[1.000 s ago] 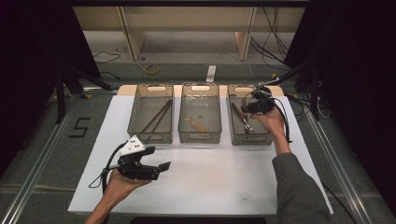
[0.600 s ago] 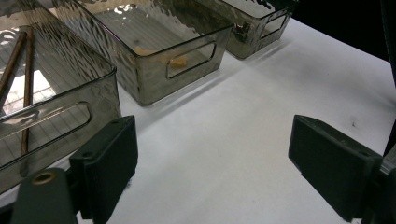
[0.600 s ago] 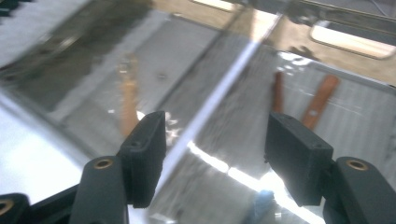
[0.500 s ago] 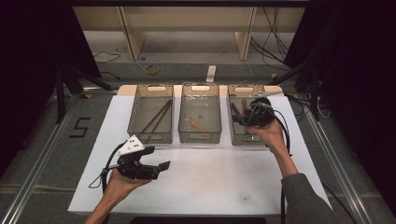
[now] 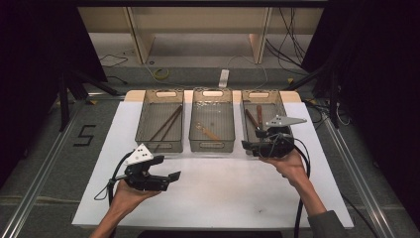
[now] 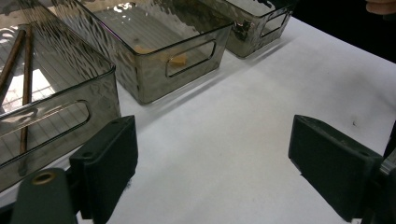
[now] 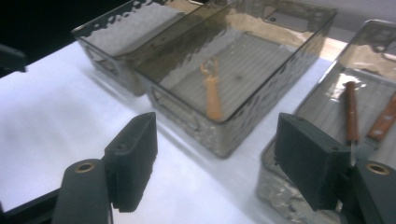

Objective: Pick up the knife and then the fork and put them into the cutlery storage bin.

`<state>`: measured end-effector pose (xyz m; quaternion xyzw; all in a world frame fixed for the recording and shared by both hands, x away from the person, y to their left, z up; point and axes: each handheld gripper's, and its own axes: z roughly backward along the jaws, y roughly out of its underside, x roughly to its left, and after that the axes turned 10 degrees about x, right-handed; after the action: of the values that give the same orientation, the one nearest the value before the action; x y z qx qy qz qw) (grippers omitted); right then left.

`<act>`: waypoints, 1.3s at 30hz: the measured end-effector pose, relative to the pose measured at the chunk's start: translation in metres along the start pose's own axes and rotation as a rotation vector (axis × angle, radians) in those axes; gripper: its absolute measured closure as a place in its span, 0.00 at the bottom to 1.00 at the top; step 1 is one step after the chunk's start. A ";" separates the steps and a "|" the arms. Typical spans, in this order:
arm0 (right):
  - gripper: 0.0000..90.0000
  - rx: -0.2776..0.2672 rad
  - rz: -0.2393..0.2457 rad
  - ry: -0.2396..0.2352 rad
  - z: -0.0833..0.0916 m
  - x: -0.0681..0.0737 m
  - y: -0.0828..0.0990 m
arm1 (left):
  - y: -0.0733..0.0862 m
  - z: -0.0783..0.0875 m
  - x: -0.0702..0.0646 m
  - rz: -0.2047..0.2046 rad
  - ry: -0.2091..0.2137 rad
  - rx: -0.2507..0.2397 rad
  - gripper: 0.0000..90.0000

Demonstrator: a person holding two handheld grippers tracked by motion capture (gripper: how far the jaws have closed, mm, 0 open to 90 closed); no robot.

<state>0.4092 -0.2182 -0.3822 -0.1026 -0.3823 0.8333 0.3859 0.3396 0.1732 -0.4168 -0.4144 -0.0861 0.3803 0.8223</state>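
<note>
Three smoky clear bins stand in a row on the white table (image 5: pixel 223 198). The left bin (image 5: pixel 159 145) holds two brown chopsticks (image 5: pixel 166 124). A wooden utensil (image 5: pixel 208 130) lies in the middle bin (image 5: pixel 211 146), and wood-handled knives (image 5: pixel 255 116) lie in the right bin (image 5: pixel 285 106). My left gripper (image 5: pixel 171 176) hovers low over the table in front of the left bin, open and empty. My right gripper (image 5: pixel 247 145) hangs at the near end of the right bin with its jaws pointing left. Its jaws have just been opening and nothing is between them (image 7: pixel 215 126).
Bare white tabletop stretches between the bins and the near edge (image 6: pixel 243 116). Black cables trail from both grippers. Beyond the table lie a grey floor, metal rails and a wooden shelf frame (image 5: pixel 198 29).
My right gripper has pulled back from over the right bin to its near end and swung its jaws leftward, with the jaws wider apart. The left gripper has stayed put.
</note>
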 end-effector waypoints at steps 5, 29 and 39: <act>0.33 -0.015 0.009 -0.024 -0.002 0.007 0.012 | 0.000 0.000 0.000 0.000 0.001 -0.002 0.17; 0.26 -0.106 -0.008 -0.088 0.012 0.030 0.060 | 0.000 0.001 0.001 0.011 0.018 -0.021 0.17; 0.23 -0.134 -0.001 -0.083 0.016 0.037 0.077 | 0.001 0.003 0.002 0.021 0.043 -0.039 0.17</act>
<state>0.3333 -0.2319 -0.4221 -0.0932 -0.4530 0.8092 0.3625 0.3393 0.1769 -0.4155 -0.4393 -0.0712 0.3782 0.8117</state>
